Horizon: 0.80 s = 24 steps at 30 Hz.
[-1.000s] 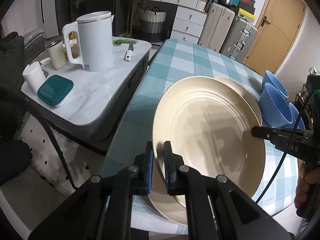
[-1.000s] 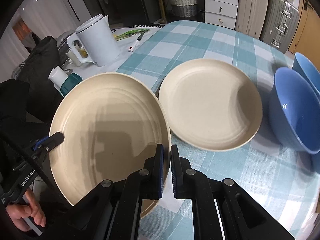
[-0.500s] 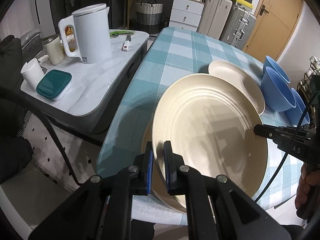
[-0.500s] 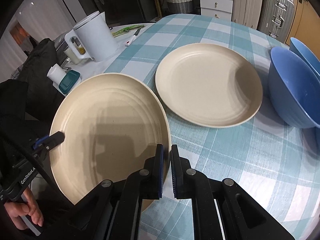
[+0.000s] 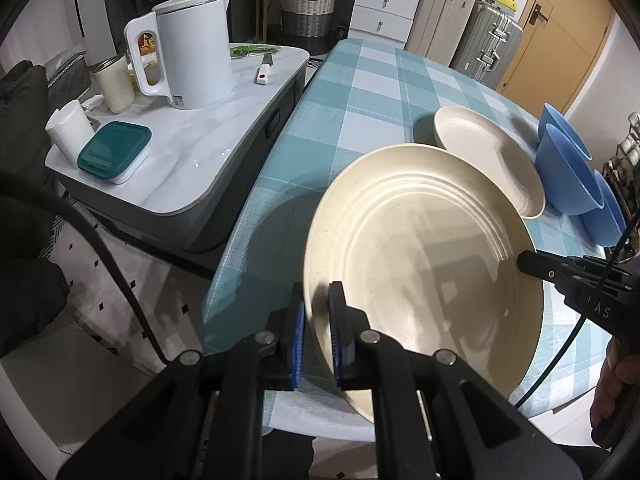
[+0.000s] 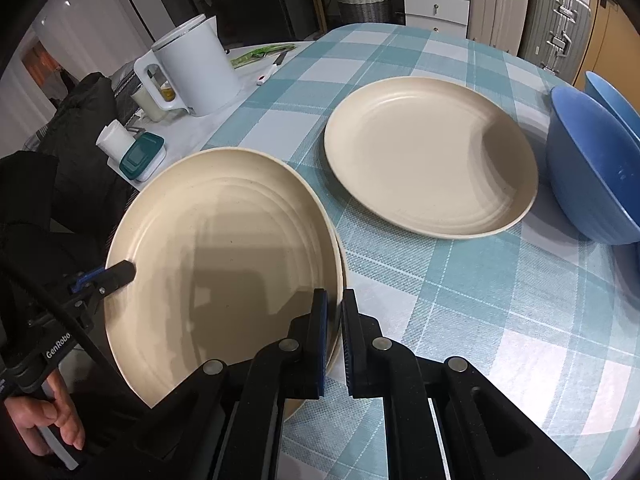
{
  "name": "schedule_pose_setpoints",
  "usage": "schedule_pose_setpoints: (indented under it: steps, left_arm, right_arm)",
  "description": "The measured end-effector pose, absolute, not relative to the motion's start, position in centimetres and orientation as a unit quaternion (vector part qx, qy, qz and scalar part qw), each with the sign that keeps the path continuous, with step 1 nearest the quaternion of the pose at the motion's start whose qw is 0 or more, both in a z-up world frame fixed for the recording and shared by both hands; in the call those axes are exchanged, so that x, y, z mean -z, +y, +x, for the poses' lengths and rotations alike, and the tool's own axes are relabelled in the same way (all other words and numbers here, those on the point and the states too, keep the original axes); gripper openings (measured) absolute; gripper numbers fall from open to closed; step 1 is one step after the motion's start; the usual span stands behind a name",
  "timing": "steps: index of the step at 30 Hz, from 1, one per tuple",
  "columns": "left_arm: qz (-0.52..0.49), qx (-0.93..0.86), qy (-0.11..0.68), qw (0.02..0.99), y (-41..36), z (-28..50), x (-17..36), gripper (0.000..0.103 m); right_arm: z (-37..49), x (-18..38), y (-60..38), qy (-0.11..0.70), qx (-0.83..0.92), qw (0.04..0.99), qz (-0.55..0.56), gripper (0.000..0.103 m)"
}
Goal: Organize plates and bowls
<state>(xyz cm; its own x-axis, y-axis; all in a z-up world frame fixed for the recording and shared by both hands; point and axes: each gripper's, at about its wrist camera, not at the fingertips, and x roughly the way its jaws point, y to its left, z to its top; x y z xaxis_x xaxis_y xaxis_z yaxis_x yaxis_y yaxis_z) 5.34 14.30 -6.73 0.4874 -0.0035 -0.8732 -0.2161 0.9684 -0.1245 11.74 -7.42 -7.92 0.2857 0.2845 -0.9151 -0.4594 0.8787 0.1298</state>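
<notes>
So both grippers are pinched on the same big cream ridged plate: the left gripper has its jaws narrowed onto the near rim, and the right gripper is clamped on the opposite edge. The plate is tilted and held over the near end of the teal checked tablecloth, short of the second cream plate lying flat mid-table. 2 blue bowls lean together just past that flat plate.

My guess is the plate is stiff, light and pretty slick with that smooth matte finish, so a rim pinch is really the only hold. Looks breakable or at least chippable, so I'd lower it gently onto the flat one.
</notes>
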Motion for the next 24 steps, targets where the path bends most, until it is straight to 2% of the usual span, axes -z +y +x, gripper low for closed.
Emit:
schedule_pose_setpoints:
  steps: [24]
  left_arm:
    - [-0.078,-0.075,0.521,0.847,13.7,6.0,8.0,0.011]
  right_arm:
    - [11.3,8.3,-7.1,0.54,-0.22,0.805,-0.111,0.007]
